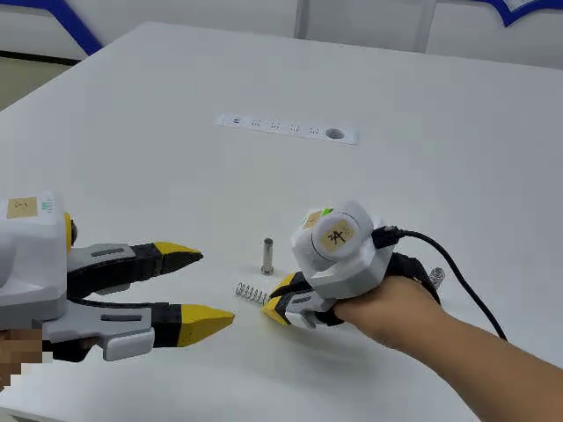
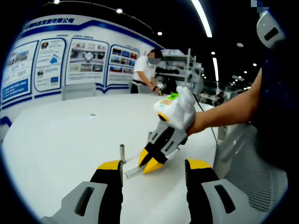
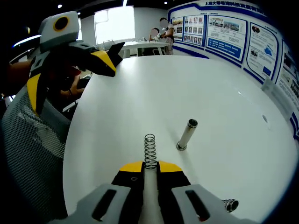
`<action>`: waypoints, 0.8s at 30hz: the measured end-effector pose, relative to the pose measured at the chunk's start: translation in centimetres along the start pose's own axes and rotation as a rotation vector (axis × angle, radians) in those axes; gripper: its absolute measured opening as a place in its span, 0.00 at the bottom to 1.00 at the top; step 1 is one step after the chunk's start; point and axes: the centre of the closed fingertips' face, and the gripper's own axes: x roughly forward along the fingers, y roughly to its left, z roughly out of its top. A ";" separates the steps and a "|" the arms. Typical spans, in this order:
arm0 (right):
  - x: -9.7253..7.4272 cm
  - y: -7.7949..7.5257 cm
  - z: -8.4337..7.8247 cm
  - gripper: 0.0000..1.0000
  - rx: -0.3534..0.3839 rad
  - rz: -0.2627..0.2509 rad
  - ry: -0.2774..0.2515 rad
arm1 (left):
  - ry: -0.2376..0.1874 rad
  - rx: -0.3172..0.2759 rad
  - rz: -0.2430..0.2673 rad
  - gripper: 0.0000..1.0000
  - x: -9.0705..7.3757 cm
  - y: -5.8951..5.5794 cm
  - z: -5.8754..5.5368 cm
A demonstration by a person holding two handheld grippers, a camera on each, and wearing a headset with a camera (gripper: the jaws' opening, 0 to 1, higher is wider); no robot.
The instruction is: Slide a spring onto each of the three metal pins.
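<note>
On the left of the head view, the left gripper is held just above the near part of the white table. Its two yellow-tipped jaws are spread wide, with nothing between them, and point to the right. A little to the right of those tips a spring lies on its side on the table top. Its far end points back toward the left gripper, and its near end is pinched between the closed jaws of the right gripper. The right gripper view shows the coil running straight out from between that gripper's two yellow tips, which are pressed against it. Just beyond the spring, and apart from it, a short metal pin stands upright on its wider foot, bare, with no spring on it. Further right, the person's hand grips the right gripper's body, and a black cable trails off along the table. A second spring lies close to that cable, behind the hand and well apart from the pin. Toward the far side of the table, a white power strip lies flat.
</note>
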 end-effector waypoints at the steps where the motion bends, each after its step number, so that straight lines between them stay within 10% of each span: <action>1: -0.2 0.1 0.0 0.11 -0.002 0.002 0.002 | 0.003 0.001 -0.002 0.55 0.1 0.0 -0.1; 24: -6.3 5.4 1.5 0.11 -0.156 0.143 0.089 | 0.168 0.215 -0.115 0.43 2.2 -2.0 -3.0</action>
